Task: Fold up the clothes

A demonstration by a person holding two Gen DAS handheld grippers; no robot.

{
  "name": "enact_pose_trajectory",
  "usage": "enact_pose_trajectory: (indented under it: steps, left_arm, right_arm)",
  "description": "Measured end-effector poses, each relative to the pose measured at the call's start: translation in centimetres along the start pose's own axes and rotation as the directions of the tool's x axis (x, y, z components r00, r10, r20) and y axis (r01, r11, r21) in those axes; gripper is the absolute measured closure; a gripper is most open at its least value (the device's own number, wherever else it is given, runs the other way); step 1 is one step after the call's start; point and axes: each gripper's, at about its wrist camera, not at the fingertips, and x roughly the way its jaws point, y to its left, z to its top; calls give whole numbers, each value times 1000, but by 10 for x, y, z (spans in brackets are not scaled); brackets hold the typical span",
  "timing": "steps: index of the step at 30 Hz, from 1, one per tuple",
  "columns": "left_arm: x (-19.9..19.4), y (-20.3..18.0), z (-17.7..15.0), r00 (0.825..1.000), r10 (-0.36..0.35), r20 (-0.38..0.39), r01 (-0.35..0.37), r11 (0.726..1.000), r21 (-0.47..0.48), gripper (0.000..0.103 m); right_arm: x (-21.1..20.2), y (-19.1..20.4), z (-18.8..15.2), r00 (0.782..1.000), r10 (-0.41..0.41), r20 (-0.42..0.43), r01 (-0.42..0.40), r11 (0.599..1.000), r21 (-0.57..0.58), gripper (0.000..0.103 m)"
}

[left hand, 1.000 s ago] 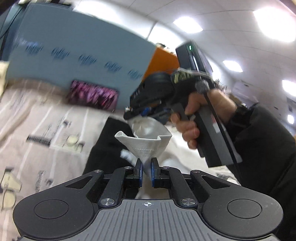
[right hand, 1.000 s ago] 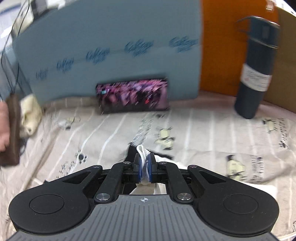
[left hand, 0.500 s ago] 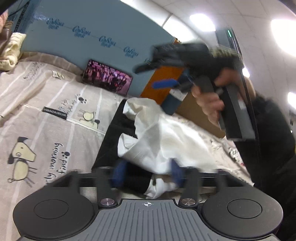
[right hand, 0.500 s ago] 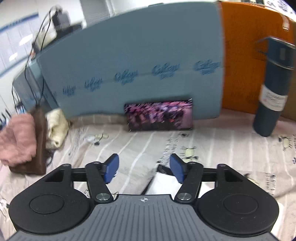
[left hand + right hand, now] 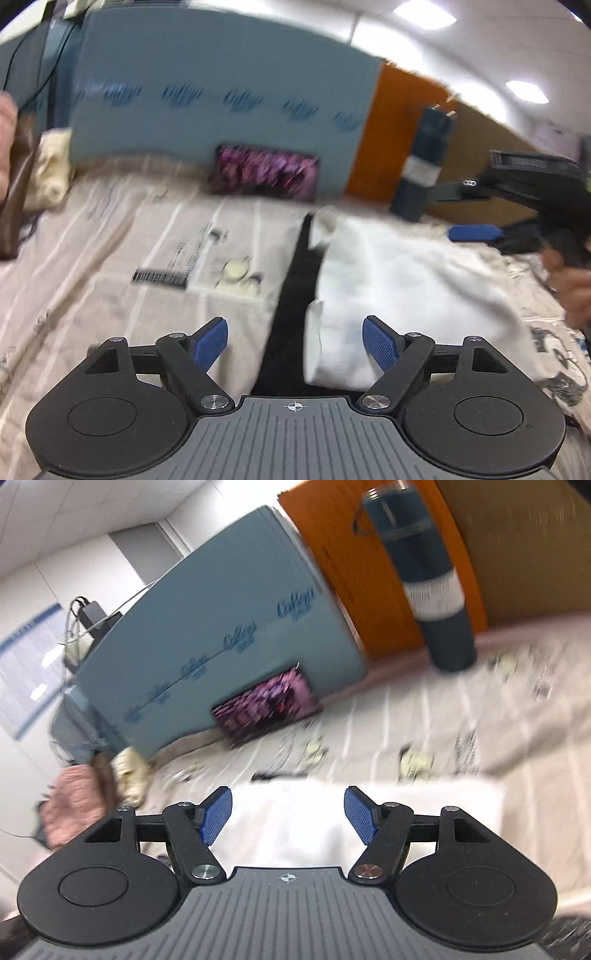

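White cloth [image 5: 399, 280] lies on the printed sheet [image 5: 110, 266], long axis running near to far, just ahead-right of the left gripper [image 5: 295, 341]. Its jaws are opening, gripping nothing. The right gripper [image 5: 286, 818] is opening too, over the cloth's right side, empty.

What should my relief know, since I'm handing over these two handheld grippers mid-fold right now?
Left gripper: fingers opening, gripping nothing; the white garment lies on the bed below and ahead of them.
Right gripper: fingers opening too, empty, over the same white cloth.
Things: the white garment lies in a loose fold on a dark garment, on the printed bedsheet.
Done: one fold laid and released.
Left: its edges look uneven, so it probably needs squaring and another fold. The dark garment appears unfolded.
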Motion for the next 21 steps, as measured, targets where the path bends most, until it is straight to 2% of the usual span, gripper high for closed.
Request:
enact_pose_trajectory:
  steps: [3, 5, 6, 9, 11, 13, 15, 16, 21]
  left_arm:
    - [1, 11, 0, 1000, 4, -6, -4, 999, -40, 21]
    - [-6, 21, -1, 1000, -24, 11, 25, 996, -90, 21]
    - [-11, 27, -2, 999, -49, 14, 51, 991, -123, 21]
    - [-28, 43, -7, 995, -94, -34, 84, 971, -222, 19]
    - [-35, 46, -9, 991, -120, -61, 101, 963, -251, 19]
    - [-39, 44, -10, 981, -174, -83, 145, 951, -272, 19]
    - [-37, 40, -12, 967, -229, -110, 189, 939, -287, 19]
    - [-33, 38, -13, 961, -250, -123, 204, 933, -298, 19]
    - [-14, 31, -17, 933, -336, -125, 270, 887, -375, 18]
  right_arm:
    - [12, -11, -8, 999, -33, -40, 33, 999, 0, 37]
    - [19, -20, -13, 996, -75, -46, 75, 997, 5, 38]
    - [18, -24, -14, 997, -70, -38, 71, 997, 24, 38]
    - [-8, -38, -7, 999, 19, 46, -24, 995, 100, 35]
    - [-31, -47, -3, 990, 35, 134, -52, 991, 124, 28]
    - [-50, -56, 0, 979, -18, 202, -12, 990, 143, 28]
    - [-60, -66, 2, 969, -85, 231, 47, 985, 165, 28]
    - [-60, -70, 1, 967, -117, 224, 77, 980, 182, 28]
    - [-34, -96, -1, 988, -122, 94, 92, 957, 276, 28]
